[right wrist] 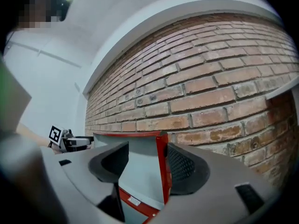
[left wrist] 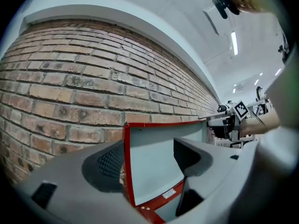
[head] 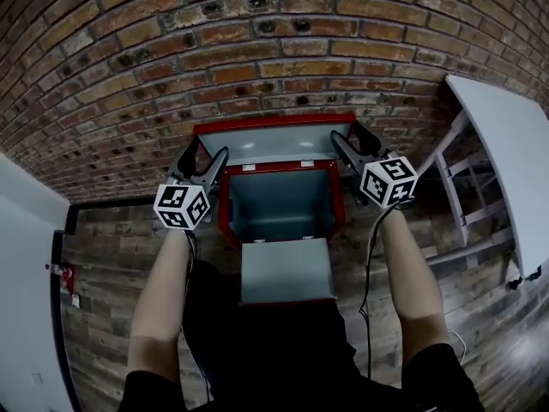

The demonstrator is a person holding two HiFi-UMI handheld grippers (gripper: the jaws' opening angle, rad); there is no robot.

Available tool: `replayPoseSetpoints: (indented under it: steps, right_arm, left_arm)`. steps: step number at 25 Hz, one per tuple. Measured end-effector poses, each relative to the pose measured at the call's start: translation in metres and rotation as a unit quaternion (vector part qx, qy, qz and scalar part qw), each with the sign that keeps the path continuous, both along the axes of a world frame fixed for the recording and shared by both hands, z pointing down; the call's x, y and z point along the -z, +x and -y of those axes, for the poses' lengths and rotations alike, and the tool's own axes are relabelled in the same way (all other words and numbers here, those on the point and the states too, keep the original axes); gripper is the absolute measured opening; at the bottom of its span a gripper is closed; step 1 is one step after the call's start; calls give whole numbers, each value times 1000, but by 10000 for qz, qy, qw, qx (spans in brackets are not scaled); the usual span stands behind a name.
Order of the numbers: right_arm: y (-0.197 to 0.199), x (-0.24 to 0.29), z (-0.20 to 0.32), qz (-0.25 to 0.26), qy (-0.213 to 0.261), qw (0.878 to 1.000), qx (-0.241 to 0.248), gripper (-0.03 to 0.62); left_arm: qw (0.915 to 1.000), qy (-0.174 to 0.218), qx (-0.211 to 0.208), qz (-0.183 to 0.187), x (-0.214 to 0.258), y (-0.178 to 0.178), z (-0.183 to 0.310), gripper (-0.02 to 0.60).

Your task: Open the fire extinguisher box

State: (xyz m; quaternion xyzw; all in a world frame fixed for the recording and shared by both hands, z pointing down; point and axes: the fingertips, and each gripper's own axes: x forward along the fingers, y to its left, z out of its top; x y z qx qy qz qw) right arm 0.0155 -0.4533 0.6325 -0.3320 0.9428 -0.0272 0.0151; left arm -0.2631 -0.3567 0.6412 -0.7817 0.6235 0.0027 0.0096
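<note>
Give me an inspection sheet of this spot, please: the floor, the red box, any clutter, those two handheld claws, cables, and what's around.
Surface: wood plank floor; the box stands on it against the wall.
Job's things: red fire extinguisher box open; lid raised against the brick; grey front flap folded down toward the person; no extinguisher seen inside.
Clutter: small red and white bits at far left, too small to tell.
Grippers: left gripper jaws apart, astride the lid's left edge; right gripper jaws apart, astride its right edge.
Cables: black cable hangs along the right forearm.
Surroundings: brick wall; white table at right.
</note>
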Motion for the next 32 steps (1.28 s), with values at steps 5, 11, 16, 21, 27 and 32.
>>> replayPoseSetpoints:
  steps: [5,11,16,21,27,32]
  right_arm:
    - [-8,0,27,104,-90,9999,-49,272]
    - [-19,-8,60,107,-325,9991,-248,272]
    - [-30,-21,89,-60,-518,9980,-353,272]
    - [-38,-36,109,-296,-723,9960,-441,272]
    - [-41,-47,123,-396,-929,9935,-519,272]
    - [-44,-51,126,-627,-881,9919,-672,272]
  left_arm:
    - [9999,-123,35,93,-1,-8,28,377]
    - [9988,-423,243,-50,-9,-19,61,377]
    - [9971,-658,345,-165,-20,-28,88,377]
    - [9948,-913,451,-1,-35,-33,106,377]
    - [9914,-1171,528,233,-45,-35,118,379]
    - [9890,-1287,639,361,-48,-36,121,377]
